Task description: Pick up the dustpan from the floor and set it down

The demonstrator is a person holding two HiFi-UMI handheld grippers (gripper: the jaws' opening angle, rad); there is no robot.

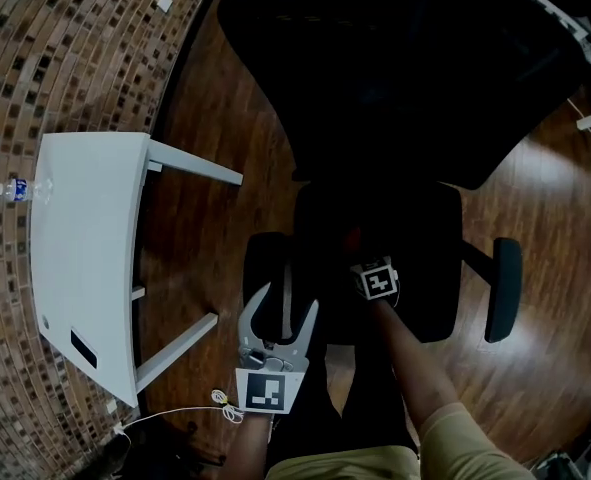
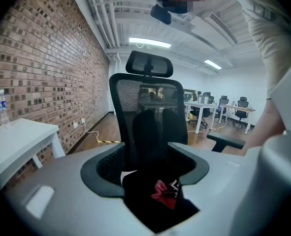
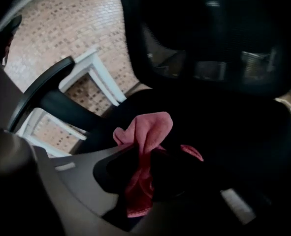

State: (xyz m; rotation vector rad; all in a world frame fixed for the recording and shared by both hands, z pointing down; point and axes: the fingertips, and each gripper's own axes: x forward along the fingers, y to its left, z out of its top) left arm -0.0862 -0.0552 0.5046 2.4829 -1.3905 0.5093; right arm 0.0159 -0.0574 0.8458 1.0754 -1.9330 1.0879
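- right claw (image 3: pixel 147 166) pressed onto a pink-red cloth (image 3: pixel 145 132), pinching it; the cloth bunches up above the jaws and hangs down between them
- left claw (image 1: pixel 280 313) spread in a wide V with nothing gripped; it hovers at the 9 o'clock edge of the seat, with the right claw's marker cube (image 1: pixel 378 283) just beside it at 3 o'clock
- both claws are over a black office chair (image 1: pixel 405 78); its mesh backrest and headrest stand at 12 o'clock from the claws, and one armrest (image 1: pixel 503 288) sticks out at 3 o'clock
- a white table (image 1: pixel 85 258) stands at 9 o'clock against the brick wall (image 1: pixel 35 68); a water bottle (image 1: pixel 15 189) sits near the table's wall-side edge
- a white cable (image 1: pixel 175 413) trails over the wood floor (image 1: pixel 235 118) at 7 o'clock, near the table leg
- dustpan: none of the views lets me tell where it is
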